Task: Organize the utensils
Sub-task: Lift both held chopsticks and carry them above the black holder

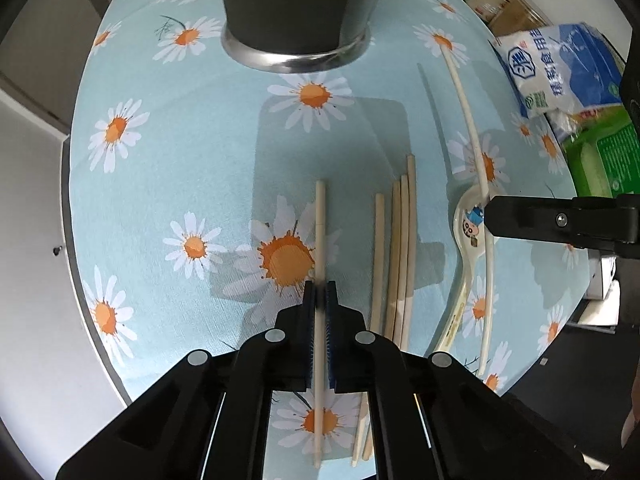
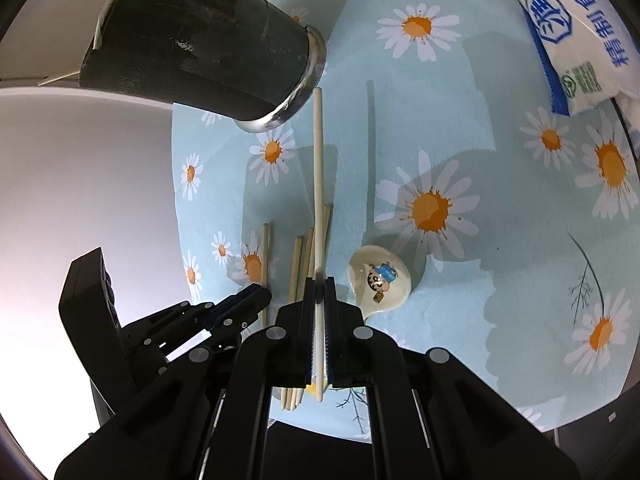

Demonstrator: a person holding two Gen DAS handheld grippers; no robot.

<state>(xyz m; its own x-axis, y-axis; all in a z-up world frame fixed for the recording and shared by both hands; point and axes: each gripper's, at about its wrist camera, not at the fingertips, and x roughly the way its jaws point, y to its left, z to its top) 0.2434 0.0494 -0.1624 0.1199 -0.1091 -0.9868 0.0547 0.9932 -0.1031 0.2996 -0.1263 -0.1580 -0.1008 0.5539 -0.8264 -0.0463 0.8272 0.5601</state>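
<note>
In the left wrist view, the left gripper (image 1: 320,286) sat at lower centre, its jaws clamped on a single pale chopstick (image 1: 320,216) running up the frame over the daisy-print tablecloth (image 1: 160,168). Just right of it lay a bundle of chopsticks (image 1: 398,248), then a cartoon-printed spoon (image 1: 466,224) at centre right. The dark cup (image 1: 300,4) stood at top centre. In the right wrist view, the right gripper (image 2: 319,284) was closed on another long chopstick (image 2: 317,152) whose far tip reached toward the cup's steel base. A white salt bag (image 2: 576,36) lay at upper right.
</note>
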